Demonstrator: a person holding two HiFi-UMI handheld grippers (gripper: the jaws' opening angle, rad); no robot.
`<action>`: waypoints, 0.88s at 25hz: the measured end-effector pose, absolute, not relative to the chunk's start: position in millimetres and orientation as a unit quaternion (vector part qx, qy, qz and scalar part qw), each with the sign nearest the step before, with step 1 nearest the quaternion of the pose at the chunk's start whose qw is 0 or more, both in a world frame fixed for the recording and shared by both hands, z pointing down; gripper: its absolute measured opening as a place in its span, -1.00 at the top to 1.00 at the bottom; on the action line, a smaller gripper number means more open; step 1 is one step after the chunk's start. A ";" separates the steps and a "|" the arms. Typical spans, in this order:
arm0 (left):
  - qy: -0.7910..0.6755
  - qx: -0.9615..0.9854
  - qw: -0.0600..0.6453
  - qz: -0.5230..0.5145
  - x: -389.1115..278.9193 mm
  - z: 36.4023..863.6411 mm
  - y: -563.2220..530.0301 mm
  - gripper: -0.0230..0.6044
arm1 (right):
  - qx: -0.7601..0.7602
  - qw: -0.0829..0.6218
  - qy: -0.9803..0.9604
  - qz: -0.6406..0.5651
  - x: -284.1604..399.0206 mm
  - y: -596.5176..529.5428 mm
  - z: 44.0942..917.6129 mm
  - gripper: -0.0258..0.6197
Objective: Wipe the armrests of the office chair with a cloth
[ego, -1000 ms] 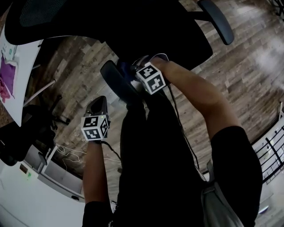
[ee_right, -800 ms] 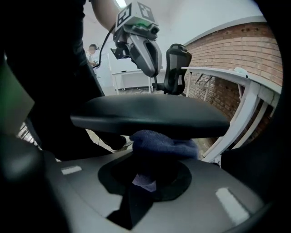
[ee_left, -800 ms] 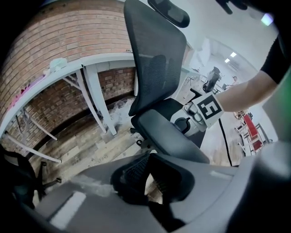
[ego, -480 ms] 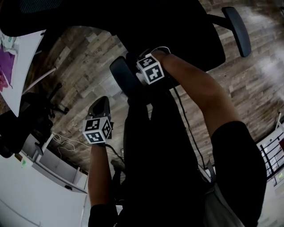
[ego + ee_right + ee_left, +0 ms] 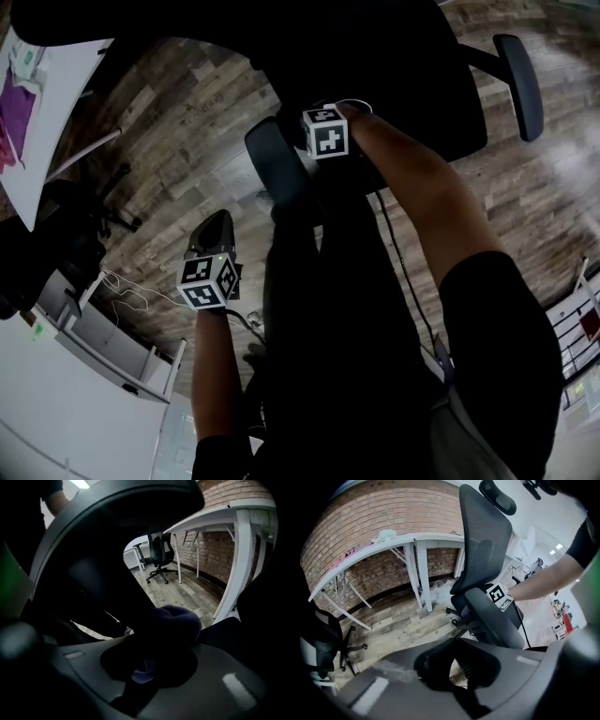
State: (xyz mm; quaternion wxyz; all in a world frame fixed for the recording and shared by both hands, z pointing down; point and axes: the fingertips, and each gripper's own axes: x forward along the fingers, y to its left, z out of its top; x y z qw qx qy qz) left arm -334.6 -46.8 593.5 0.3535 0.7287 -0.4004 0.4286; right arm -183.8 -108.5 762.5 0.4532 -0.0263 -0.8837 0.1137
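I take the chair's near armrest as my mark. The right gripper sits just beside it, on the seat side, towards its end farther from me. Its jaws are closed tight on the cloth, a dark purple wad that bulges out past the tips and presses on a dark rounded surface right in front. I cannot tell from the right gripper view exactly which part of the armrest that is.

The left gripper hangs well apart from the armrest, on the side away from the seat and nearer to me, over the wood floor. Its jaws are together with nothing between them (the left gripper view shows only the dark hollow behind the tips).

From that view the armrest slants across the middle. The office chair has its mesh back rising behind the armrest. The white desk and the brick wall stand beyond the armrest to the left. The second armrest lies across the seat from my mark, untouched by either gripper.
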 end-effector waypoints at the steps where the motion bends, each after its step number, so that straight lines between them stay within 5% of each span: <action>1: -0.402 0.729 0.356 0.425 -333.5 593.3 -46.9 0.91 | -0.021 0.450 -0.885 0.117 -184.6 -105.8 760.0 0.67; 10: -0.379 0.761 0.337 0.406 -296.6 579.0 -61.0 0.91 | 0.012 0.403 -0.901 0.161 -181.7 -63.9 702.1 0.67; 22: -0.390 0.787 0.319 0.356 -284.8 536.7 -87.8 0.91 | 0.254 0.325 -0.885 0.216 -132.5 -63.6 601.2 0.67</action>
